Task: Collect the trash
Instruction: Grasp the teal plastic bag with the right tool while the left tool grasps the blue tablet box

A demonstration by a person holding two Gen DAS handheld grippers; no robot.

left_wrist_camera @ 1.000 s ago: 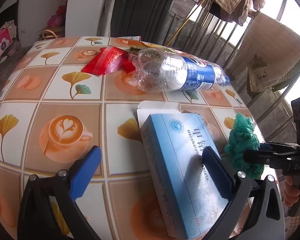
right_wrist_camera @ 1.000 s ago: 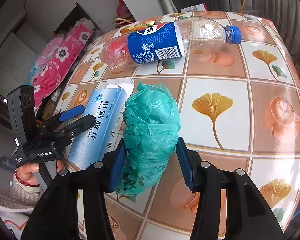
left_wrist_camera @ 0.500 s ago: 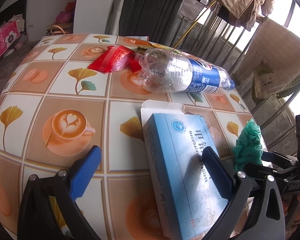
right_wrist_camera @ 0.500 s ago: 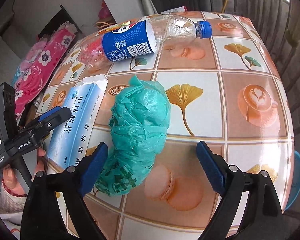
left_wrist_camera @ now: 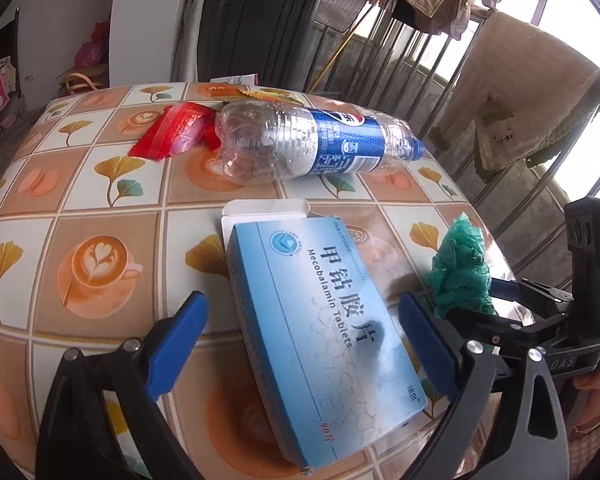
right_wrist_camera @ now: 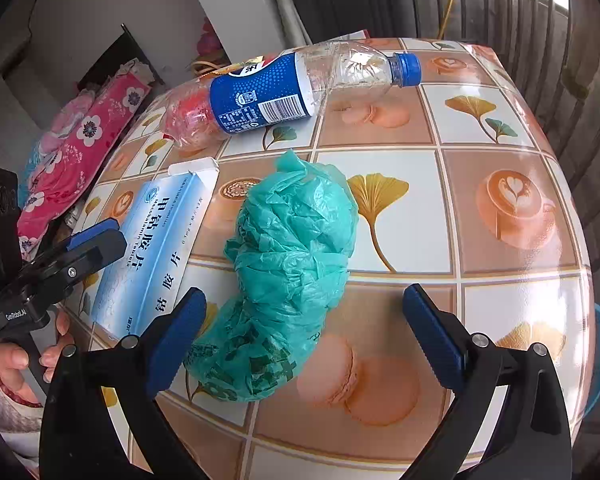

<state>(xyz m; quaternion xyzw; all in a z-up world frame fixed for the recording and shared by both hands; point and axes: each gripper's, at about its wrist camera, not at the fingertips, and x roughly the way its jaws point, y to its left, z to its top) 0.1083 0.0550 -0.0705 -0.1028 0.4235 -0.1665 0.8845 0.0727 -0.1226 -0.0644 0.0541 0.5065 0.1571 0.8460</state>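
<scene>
A light-blue cardboard tablet box (left_wrist_camera: 320, 320) with dark printed lettering lies flat on the table covered in a glossy cloth printed with ginkgo leaves, coffee cups and macarons (left_wrist_camera: 100, 208), and serves here as the landmark. The box's white end flap (left_wrist_camera: 266, 210) stands open at its far end. The left gripper (left_wrist_camera: 302, 344), black with blue pads, straddles the near part of the box; its jaws stand wide and are closing, the box lying between them with neither pad pressing on it. Just beside the box, on its right, lies a crumpled teal plastic bag (right_wrist_camera: 288, 272) bunched into a soft lump on the cloth. The right gripper (right_wrist_camera: 304, 336) hovers over this bag with its jaws spread wide and opening; the bag's lower end lies between them, close against the left pad (right_wrist_camera: 172, 336), while the other pad stands clear of it. Beyond the box's open flap, a crushed clear plastic bottle (left_wrist_camera: 308, 142) with a blue label and blue cap lies on its side. Farther from the box, touching the bottle's base, sits a red plastic wrapper (left_wrist_camera: 168, 132). A person's hand (right_wrist_camera: 24, 356) grips the left gripper's handle off the table edge nearest the box.
</scene>
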